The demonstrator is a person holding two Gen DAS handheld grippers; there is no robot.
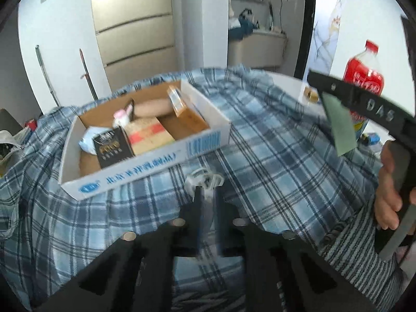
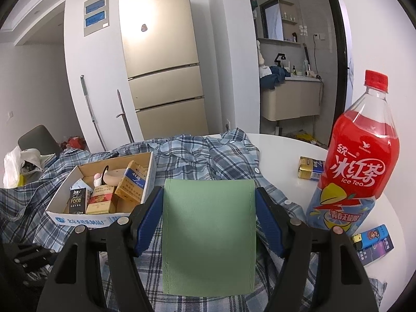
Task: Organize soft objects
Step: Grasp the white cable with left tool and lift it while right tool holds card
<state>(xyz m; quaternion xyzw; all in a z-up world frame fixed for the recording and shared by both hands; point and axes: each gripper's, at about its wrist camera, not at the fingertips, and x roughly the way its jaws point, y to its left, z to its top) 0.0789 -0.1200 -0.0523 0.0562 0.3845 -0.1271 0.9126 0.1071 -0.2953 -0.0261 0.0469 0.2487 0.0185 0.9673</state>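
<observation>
In the left wrist view, the left gripper [image 1: 207, 195] has its jaws pressed nearly together, pinching a small crumpled clear plastic wrapper [image 1: 205, 179] just above the blue-and-white plaid cloth [image 1: 273, 150] spread over the surface. Behind it sits a white cardboard box with blue print [image 1: 145, 163], holding small cartons and packets. At the right edge, a hand [image 1: 388, 202] grips the handle of the right gripper, which carries a pale green soft pad [image 1: 339, 127]. In the right wrist view, the right gripper [image 2: 208, 223] has its blue-lined jaws spread and closed on the pad's two sides, holding it over the cloth. A tall red iced-tea bottle [image 2: 361, 156] stands to the right on the white round surface [image 2: 280, 153].
</observation>
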